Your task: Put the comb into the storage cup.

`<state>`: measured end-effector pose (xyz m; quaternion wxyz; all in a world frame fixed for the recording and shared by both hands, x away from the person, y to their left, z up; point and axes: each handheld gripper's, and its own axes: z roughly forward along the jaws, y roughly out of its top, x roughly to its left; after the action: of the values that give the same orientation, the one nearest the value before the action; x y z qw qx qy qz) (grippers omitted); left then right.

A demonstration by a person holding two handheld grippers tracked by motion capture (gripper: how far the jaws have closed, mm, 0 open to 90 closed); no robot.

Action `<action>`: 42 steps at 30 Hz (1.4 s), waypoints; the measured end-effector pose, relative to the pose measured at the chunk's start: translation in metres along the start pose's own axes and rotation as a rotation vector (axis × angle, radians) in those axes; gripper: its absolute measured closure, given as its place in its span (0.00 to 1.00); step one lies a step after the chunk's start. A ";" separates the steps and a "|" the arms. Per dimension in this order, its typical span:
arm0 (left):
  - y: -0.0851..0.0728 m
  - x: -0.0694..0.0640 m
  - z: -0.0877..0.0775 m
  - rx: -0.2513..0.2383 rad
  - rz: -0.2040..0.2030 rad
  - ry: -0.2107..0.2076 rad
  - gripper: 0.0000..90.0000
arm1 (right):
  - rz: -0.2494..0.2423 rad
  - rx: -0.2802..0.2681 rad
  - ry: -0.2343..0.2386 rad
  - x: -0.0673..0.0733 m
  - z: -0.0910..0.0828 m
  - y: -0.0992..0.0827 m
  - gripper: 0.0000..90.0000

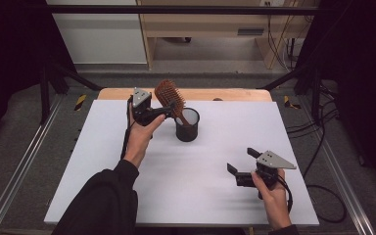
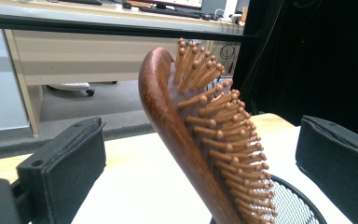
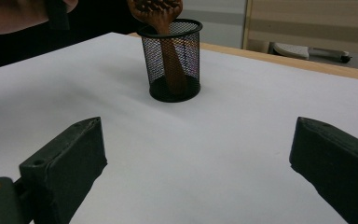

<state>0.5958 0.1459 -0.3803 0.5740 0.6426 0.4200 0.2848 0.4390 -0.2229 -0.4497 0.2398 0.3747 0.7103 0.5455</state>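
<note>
The hairbrush (image 3: 154,10) head is cut off by the right gripper view's top edge.

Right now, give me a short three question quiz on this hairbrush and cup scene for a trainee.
1. True or false: the wooden hairbrush stands handle-down in the black mesh cup.
2. Which gripper is nearest the brush: A the left gripper, B the right gripper?
3. Fill in: the right gripper's jaws are ____.

Key: 1 true; 2 A; 3 open, holding nothing, above the white table.
</note>
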 end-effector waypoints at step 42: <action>0.005 -0.008 -0.070 -0.056 0.038 -0.026 0.02 | -0.003 0.006 -0.009 0.000 0.000 0.000 0.04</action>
<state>0.5336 0.1737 -0.3624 0.5916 0.6378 0.3922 0.2990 0.4387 -0.2226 -0.4498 0.2428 0.3767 0.7113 0.5415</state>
